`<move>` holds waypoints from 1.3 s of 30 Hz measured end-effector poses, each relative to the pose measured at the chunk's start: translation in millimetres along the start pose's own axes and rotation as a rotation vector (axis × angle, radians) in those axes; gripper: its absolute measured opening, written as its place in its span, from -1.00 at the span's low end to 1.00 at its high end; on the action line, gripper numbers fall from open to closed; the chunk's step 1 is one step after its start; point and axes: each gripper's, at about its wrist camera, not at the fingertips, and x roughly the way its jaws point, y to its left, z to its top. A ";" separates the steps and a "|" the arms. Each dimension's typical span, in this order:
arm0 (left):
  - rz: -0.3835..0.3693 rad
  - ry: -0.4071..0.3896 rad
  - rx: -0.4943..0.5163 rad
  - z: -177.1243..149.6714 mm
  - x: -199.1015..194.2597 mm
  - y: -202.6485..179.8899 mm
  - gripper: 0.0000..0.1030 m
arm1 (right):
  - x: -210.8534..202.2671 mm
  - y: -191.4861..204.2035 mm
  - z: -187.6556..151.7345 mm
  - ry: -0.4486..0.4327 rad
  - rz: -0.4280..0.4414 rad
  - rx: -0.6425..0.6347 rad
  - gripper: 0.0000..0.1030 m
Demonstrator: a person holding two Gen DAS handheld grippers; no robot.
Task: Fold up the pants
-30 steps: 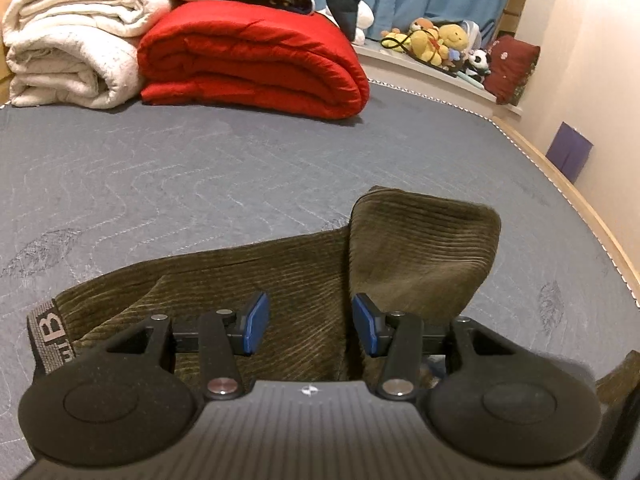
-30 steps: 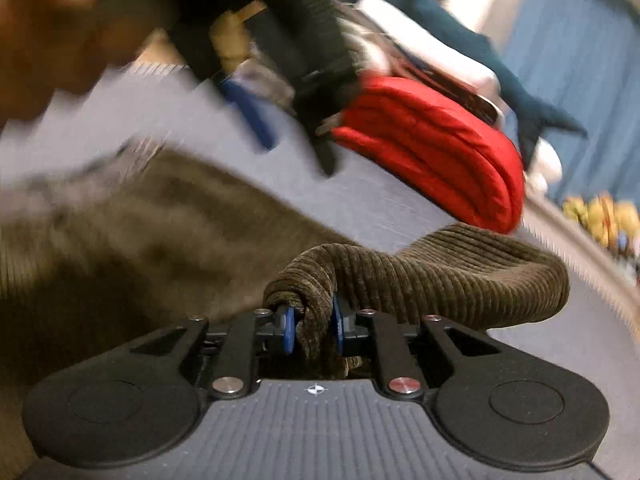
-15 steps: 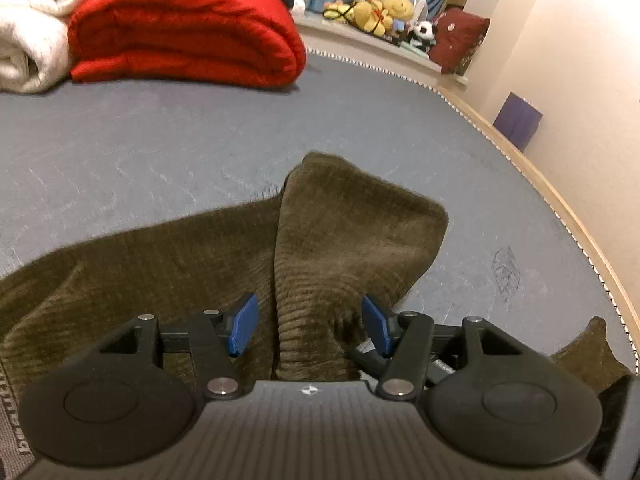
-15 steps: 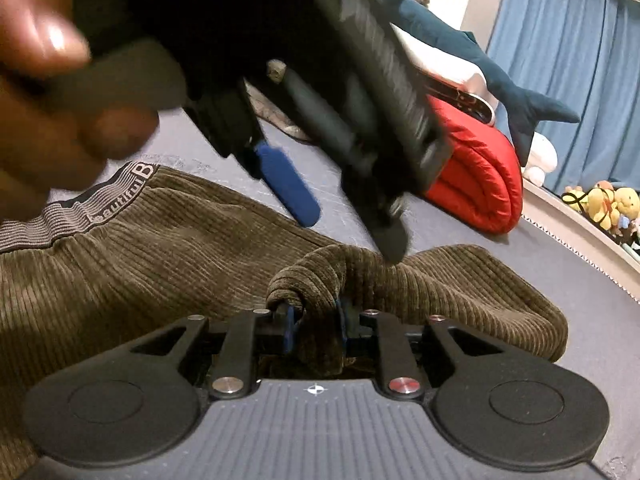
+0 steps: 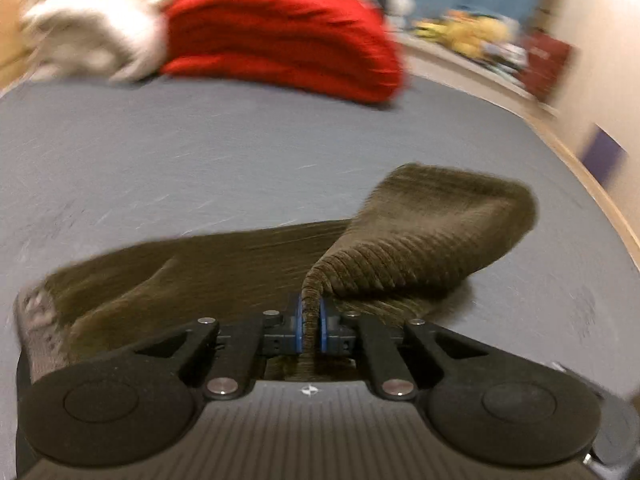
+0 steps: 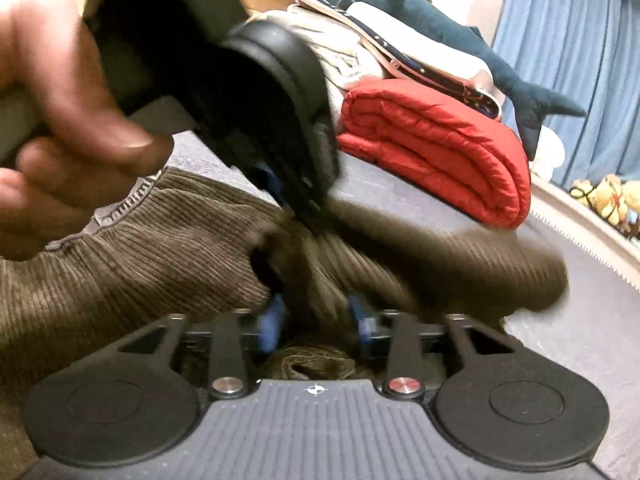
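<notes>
Olive-brown corduroy pants (image 5: 224,264) lie across the grey mattress (image 5: 200,152), with a leg end folded back into a raised flap (image 5: 444,232). My left gripper (image 5: 309,326) is shut on a ridge of that fabric. In the right wrist view the pants (image 6: 132,264) spread to the left, with the waistband (image 6: 120,210) near the hand. My right gripper (image 6: 314,316) has its blue pads (image 6: 272,320) apart, with blurred fabric between them. The left gripper body (image 6: 256,92) and the hand holding it fill the upper left of that view.
A folded red duvet (image 5: 288,36) and a white blanket (image 5: 92,28) lie at the far end of the mattress. Plush toys (image 5: 472,36) sit on a ledge by blue curtains (image 6: 572,52). The mattress's right edge (image 5: 608,204) runs along a wall.
My left gripper has closed on a fold of the pants and lifted it. My right gripper's pads have parted and let go of the bunched fabric they held.
</notes>
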 end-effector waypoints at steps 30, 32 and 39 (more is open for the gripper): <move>-0.063 0.073 -0.085 -1.2 5.8 3.2 -0.69 | 75.8 -215.2 -61.2 -0.046 -0.182 1.400 -0.87; -0.123 0.062 -0.069 -0.5 1.3 -2.5 -0.40 | 43.7 -226.0 -47.6 -0.097 -0.223 1.326 -0.88; -0.200 0.012 -0.004 -5.1 -20.0 -14.0 -0.18 | -109.4 -293.3 -68.3 -0.327 -0.711 1.167 -0.88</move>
